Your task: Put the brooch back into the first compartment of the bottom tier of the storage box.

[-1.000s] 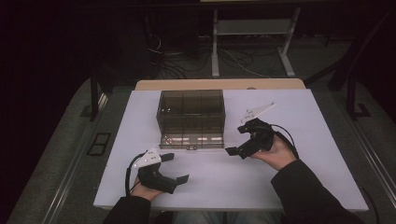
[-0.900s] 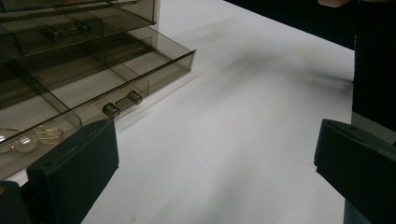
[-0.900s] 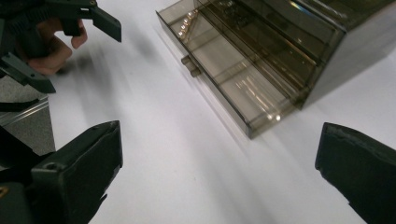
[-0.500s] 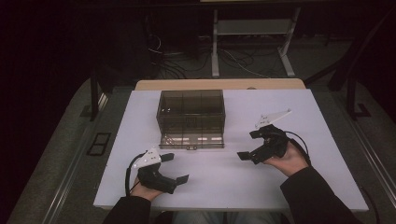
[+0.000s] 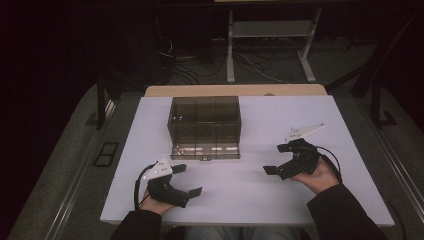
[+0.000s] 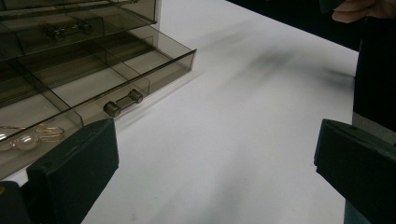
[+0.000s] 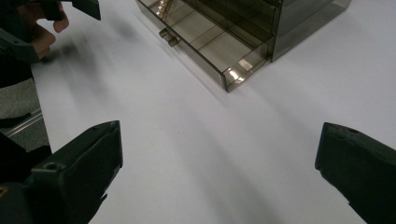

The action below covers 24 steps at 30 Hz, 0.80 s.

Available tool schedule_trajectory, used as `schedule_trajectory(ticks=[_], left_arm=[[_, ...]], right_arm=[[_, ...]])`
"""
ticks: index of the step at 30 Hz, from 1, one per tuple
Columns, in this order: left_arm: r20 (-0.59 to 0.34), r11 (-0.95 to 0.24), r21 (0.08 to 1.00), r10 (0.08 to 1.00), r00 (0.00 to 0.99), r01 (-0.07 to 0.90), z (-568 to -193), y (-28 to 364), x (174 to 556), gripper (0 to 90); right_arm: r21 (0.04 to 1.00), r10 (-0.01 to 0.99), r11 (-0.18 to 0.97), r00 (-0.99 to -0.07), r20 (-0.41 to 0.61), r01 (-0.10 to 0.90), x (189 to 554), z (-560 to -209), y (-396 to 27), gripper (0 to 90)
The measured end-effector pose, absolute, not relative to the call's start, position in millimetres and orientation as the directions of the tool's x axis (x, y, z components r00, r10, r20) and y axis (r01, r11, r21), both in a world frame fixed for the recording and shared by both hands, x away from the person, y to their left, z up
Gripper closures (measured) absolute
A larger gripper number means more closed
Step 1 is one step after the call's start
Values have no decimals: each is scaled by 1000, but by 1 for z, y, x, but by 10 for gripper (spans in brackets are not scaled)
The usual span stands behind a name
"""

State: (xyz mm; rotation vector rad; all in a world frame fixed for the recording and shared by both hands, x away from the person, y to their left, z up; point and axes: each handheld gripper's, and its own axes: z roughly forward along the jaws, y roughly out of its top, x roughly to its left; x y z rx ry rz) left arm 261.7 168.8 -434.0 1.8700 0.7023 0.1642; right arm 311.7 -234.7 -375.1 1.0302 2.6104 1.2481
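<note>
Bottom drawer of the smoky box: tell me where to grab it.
Grip the small bar handle at the middle of the open bottom drawer front. Come from the person's side, level with the table; it juts out, leaving room for a gripper behind.

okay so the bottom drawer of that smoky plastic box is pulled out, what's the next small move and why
Probably bring the right tongs forward to the open drawer and push its front in. Both tongs stand open and hold nothing, and the left tongs rest nearer the person, so closing looks the likeliest step.

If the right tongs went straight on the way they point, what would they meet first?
Probably bare white table, then the open bottom drawer of the smoked plastic drawer box; depth is hard to judge. The right tongs stand open, holding nothing.
</note>
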Motion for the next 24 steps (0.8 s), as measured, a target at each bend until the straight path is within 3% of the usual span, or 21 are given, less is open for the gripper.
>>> schedule_trajectory(ticks=[24], left_arm=[[-212, -245, 887, 538, 816, 392, -434, 170, 262, 0]], right_arm=[[739, 685, 346, -694, 223, 578, 282, -409, -276, 3]])
